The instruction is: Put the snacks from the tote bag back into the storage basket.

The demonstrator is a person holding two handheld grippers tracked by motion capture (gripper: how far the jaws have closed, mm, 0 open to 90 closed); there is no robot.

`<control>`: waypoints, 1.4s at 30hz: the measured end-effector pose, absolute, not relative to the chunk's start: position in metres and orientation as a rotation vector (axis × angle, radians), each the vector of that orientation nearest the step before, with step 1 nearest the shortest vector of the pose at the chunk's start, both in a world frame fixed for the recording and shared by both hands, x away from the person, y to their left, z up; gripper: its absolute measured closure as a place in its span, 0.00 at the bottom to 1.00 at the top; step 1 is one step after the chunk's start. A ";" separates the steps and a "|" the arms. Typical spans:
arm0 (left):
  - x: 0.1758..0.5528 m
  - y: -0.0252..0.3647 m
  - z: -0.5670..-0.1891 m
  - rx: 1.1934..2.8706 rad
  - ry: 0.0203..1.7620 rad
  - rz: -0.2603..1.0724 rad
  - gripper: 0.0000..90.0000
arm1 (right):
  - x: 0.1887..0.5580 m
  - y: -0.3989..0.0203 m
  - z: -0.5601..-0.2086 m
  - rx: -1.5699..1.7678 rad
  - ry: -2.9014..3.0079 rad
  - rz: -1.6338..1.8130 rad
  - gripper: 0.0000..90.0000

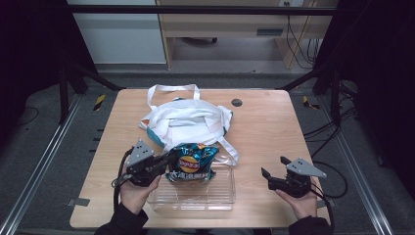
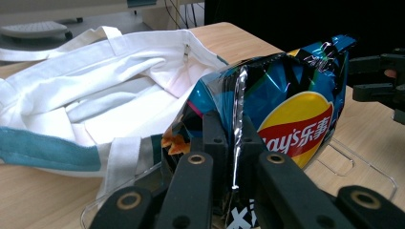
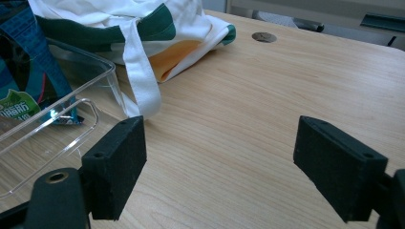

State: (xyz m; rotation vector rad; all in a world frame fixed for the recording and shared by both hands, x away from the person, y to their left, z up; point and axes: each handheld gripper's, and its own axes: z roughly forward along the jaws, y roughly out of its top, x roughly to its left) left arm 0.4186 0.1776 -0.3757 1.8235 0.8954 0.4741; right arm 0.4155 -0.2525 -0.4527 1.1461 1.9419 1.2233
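We are lowering the chip bag (image 1: 191, 163), pinched in the left gripper (image 2: 228, 143), into the clear tray (image 1: 221, 198); right gripper (image 3: 219, 164) waiting, released; we are advising loosening only once it is resting.

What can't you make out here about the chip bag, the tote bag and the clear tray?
- Chip bag, high view: its left edge is covered by the left hand-held gripper, shut on it.
- Chip bag, left gripper view: bottom cut off by the frame edge and the jaws.
- Tote bag, all views: contents hidden by folded cloth.
- Clear tray, high view: far rim hidden under the chip bag.
- Chip bag, right gripper view: cut off by the left edge.
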 end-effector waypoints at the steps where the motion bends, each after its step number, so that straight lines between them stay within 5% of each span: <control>1: 0.419 0.177 -0.376 1.822 0.892 0.483 0.95 | 0.416 -0.252 -0.453 1.147 1.942 1.223 0.21; 10: 0.422 0.176 -0.375 1.783 0.874 0.540 0.87 | 0.416 -0.252 -0.453 1.147 1.943 1.220 0.21; 26: 0.429 0.174 -0.374 1.765 0.867 0.567 0.90 | 0.417 -0.252 -0.453 1.148 1.945 1.214 0.21; 42: 0.442 0.173 -0.376 1.752 0.880 0.614 0.82 | 0.417 -0.252 -0.454 1.150 1.948 1.208 0.21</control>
